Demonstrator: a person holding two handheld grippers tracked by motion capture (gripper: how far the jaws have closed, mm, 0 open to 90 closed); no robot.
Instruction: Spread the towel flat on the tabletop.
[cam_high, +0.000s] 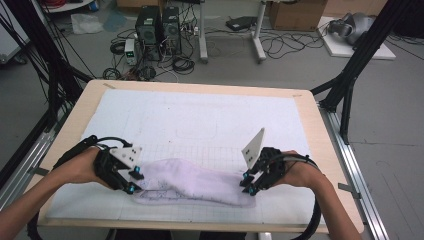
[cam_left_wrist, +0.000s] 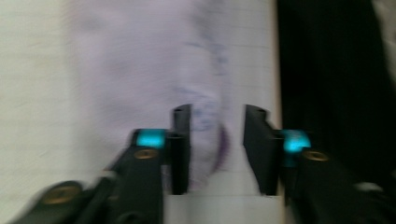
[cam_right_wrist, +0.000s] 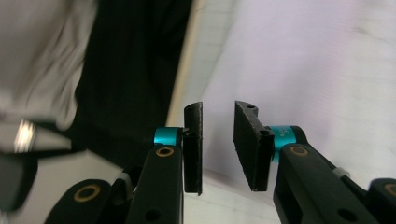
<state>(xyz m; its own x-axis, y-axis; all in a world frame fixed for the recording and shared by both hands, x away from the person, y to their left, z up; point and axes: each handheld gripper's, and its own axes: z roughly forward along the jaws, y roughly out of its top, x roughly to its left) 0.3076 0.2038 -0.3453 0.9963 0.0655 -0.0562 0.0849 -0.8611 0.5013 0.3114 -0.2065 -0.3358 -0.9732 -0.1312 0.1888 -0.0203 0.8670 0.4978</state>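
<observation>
Cloth (cam_high: 192, 182) lies lengthwise left-to-right between left tool (cam_high: 131, 181) and right tool (cam_high: 248, 184), both parted, gripping nothing.

Wooden table (cam_high: 325, 150), white gridded mat (cam_high: 200, 120), computer towers (cam_high: 159, 27), floor cables (cam_high: 280, 45), cardboard box (cam_high: 295, 14)

You have open room across the far half of the desk (cam_high: 200, 87): the white mat (cam_high: 200, 120) there lies bare from left to right. On the near side, the crumpled white cloth (cam_high: 195, 182) stretches between both claws and blocks a straight pass from one to the other.
</observation>
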